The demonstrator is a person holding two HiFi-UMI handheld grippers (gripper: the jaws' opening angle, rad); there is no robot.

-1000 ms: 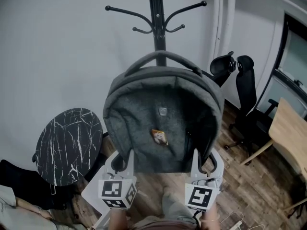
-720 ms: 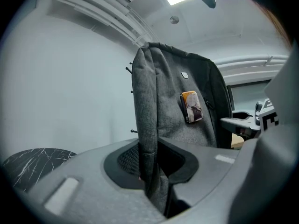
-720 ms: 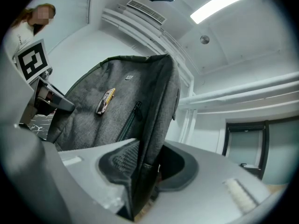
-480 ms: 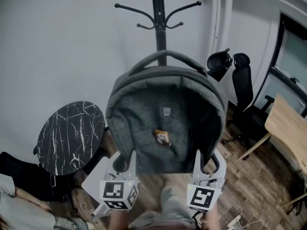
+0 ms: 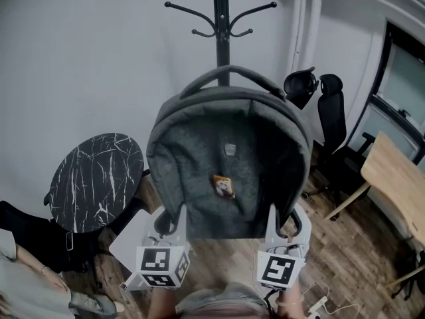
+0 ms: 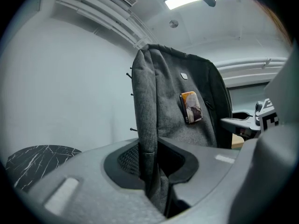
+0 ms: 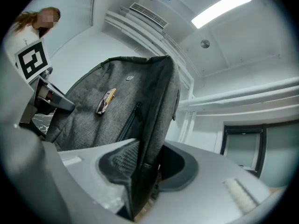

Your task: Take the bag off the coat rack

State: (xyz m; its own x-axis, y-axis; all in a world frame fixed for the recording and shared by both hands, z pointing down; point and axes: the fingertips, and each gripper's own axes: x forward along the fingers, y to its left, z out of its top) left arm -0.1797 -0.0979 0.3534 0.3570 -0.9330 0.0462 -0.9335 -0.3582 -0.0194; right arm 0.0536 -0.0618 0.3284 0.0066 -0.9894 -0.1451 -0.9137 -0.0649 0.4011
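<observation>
Grey bag (image 5: 229, 171); rack (image 5: 222, 25) at 12 o'clock. My left tongs (image 5: 178, 221) grip its 7 o'clock edge, right tongs (image 5: 273, 221) its 5 o'clock.

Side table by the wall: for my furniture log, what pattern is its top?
Side table: black, white marble veining; head view shows it best.

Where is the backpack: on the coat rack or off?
Off: left gripper and right gripper hold the backpack; the coat rack shows bare hooks.

cool, flat light from a long white ceiling strip lamp (image 7: 219, 7) glares above the grey fabric backpack (image 7: 117, 111). gripper views bulge, corners black, foreground soft.
</observation>
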